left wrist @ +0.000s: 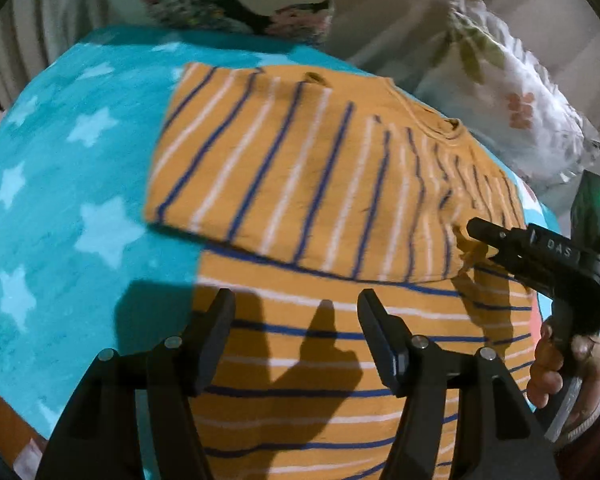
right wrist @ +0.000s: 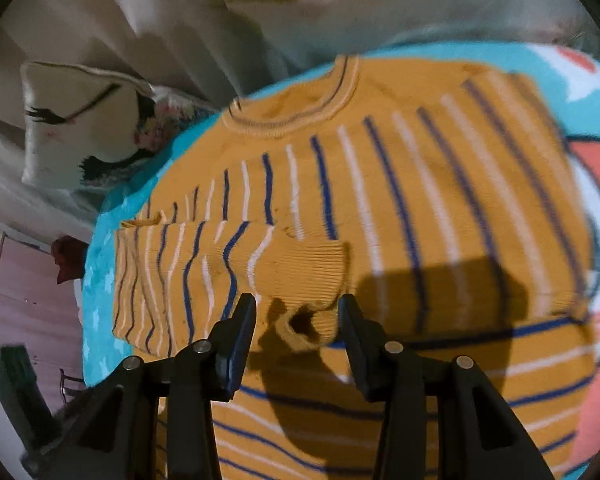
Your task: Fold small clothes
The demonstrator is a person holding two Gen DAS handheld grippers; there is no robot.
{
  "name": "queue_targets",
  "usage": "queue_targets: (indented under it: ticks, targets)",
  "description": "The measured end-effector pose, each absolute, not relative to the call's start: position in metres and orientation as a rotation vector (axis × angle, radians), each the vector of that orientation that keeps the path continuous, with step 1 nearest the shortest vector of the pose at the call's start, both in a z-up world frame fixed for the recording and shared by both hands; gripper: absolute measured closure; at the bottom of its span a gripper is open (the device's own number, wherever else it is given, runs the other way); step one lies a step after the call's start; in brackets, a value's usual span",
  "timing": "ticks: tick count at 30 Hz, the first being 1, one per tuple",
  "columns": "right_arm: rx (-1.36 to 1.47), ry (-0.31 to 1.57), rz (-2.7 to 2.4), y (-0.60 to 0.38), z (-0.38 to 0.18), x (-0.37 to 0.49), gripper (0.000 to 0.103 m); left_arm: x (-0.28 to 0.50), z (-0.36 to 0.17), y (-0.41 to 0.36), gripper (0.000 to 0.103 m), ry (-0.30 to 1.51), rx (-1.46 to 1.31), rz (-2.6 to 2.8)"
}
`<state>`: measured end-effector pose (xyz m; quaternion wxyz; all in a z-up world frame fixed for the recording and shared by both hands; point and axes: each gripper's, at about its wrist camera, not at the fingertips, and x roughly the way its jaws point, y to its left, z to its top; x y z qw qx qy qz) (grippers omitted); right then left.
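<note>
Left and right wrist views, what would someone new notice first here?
An orange sweater with blue and white stripes fills the middle, a sleeve folded across its body. It lies on a turquoise star blanket. Both grippers' jaws stand apart above it, the left gripper near the lower body, the right gripper by the ribbed cuff.

Lighting: warm indoor light from above and behind the cameras; moderately bright centre, dim periphery. Shadows: hard dark shadows of both claws cast on the striped sweater [left wrist: 300, 168]. Distortion: strong fisheye curvature, black vignette corners. Blur: motion smear throughout, heaviest at the edges of the right wrist view; pillows [right wrist: 80, 128] soft. Glare: none noted.
</note>
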<state>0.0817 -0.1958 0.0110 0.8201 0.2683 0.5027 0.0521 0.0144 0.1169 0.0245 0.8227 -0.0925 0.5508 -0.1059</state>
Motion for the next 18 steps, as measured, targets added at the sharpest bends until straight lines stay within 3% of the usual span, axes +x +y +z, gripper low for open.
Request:
queue_targets:
  ticks: [1,2,3,12,18]
  targets:
    - [0.569,1.075,0.119,-0.192,0.009,0.084,0.060,0.014,0.024,0.122,0.041,1.169,-0.203,-0.217]
    - [0.562,1.080,0.127,-0.189,0.008,0.087,0.087,0.013,0.024,0.125,0.041,1.169,-0.207,-0.212]
    - [0.552,1.094,0.138,-0.186,0.008,0.090,0.093,0.014,0.024,0.128,0.041,1.167,-0.214,-0.206]
    - [0.575,0.877,0.092,-0.234,0.082,0.071,0.095,0.035,0.041,0.135,0.041,1.116,-0.227,-0.184]
    - [0.601,0.898,-0.069,-0.293,0.062,0.053,0.094,0.059,0.050,0.115,0.041,1.096,-0.227,-0.208]
